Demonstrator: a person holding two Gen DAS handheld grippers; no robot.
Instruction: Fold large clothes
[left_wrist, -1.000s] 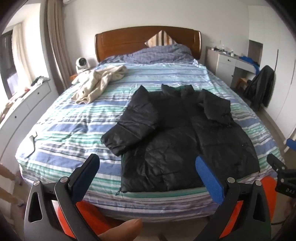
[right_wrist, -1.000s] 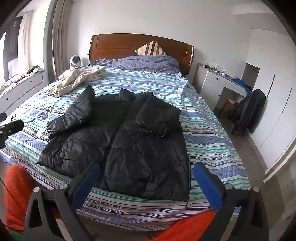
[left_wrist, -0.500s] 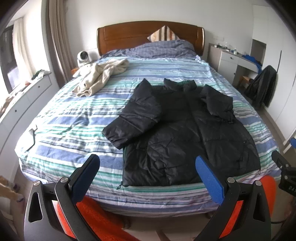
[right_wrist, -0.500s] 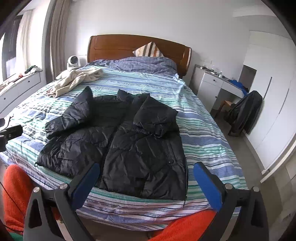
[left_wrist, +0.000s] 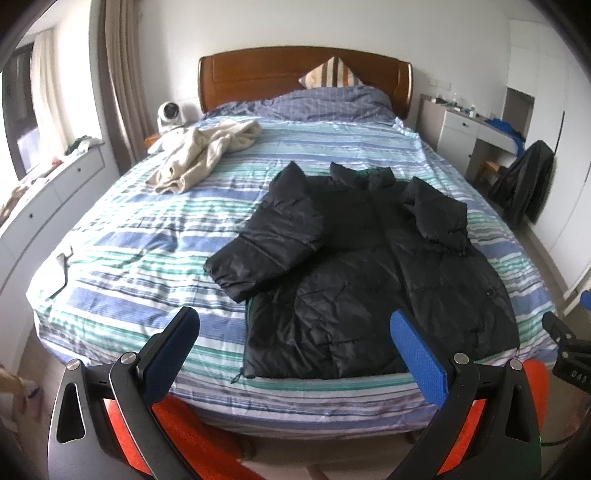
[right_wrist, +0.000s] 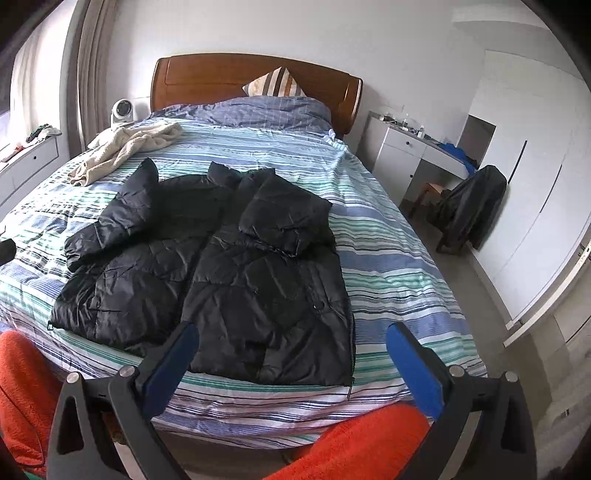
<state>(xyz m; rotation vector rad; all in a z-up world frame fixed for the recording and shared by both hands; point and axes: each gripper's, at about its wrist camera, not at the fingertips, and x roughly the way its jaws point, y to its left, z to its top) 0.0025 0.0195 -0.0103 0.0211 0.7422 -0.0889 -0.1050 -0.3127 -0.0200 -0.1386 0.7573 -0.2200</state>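
A black puffer jacket (left_wrist: 373, 269) lies flat on the striped bed (left_wrist: 140, 258), front up, near the foot edge; it also shows in the right wrist view (right_wrist: 236, 266). Its right sleeve (right_wrist: 280, 218) is folded in over the chest. Its left sleeve (left_wrist: 273, 236) lies angled outward over the body's edge. My left gripper (left_wrist: 295, 343) is open and empty, held in the air before the foot of the bed. My right gripper (right_wrist: 291, 350) is open and empty, likewise short of the jacket's hem.
A cream garment (left_wrist: 207, 155) lies crumpled at the bed's far left. A wooden headboard (left_wrist: 258, 74) and pillows are behind. White drawers (left_wrist: 44, 199) run along the left; a desk and a chair with a dark coat (right_wrist: 472, 206) stand right.
Both grippers have pulled back and risen a little, so the bed looks farther away. The jacket has not moved. Both grippers stay open.
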